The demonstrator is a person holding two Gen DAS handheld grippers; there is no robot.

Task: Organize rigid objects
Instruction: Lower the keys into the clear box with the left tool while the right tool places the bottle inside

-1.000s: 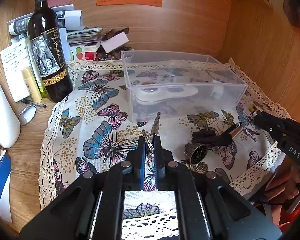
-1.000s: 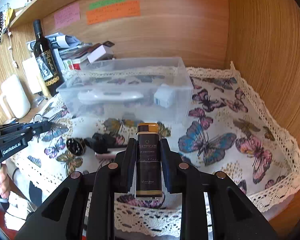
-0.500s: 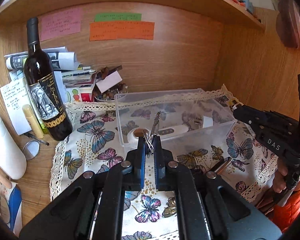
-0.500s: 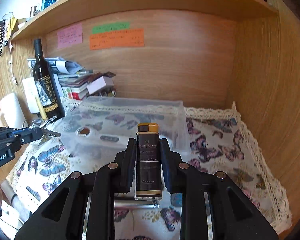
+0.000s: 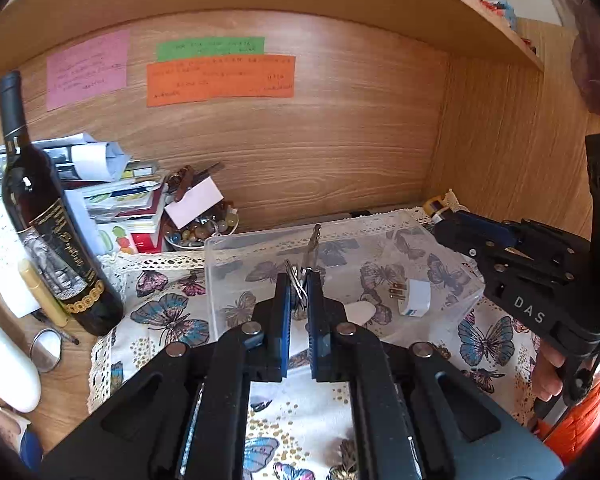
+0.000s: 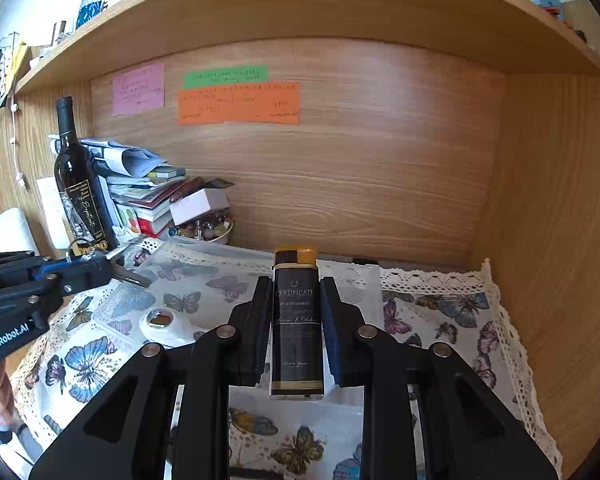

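My left gripper (image 5: 299, 280) is shut on a bunch of keys (image 5: 310, 250), held in the air over the near-left part of the clear plastic box (image 5: 236, 246). It also shows in the right wrist view (image 6: 100, 268), with the keys (image 6: 126, 274) sticking out. My right gripper (image 6: 296, 292) is shut on a black lighter with a gold cap (image 6: 297, 320), held above the box's right end (image 6: 364, 276); it also shows in the left wrist view (image 5: 446, 220). Inside the box lie a white plug adapter (image 5: 414, 298) and a white oval device (image 6: 162, 322).
A wine bottle (image 5: 46, 220) stands at the left beside stacked papers (image 5: 112, 196) and a bowl of beads (image 5: 204, 232). A butterfly cloth (image 6: 440, 320) covers the desk. Wooden walls close the back and right; a shelf (image 6: 300, 8) hangs overhead. A small mirror (image 5: 46, 354) lies left.
Both grippers have risen from the cloth and moved forward over the clear box, each still holding its object. The items left on the cloth have dropped out of view.
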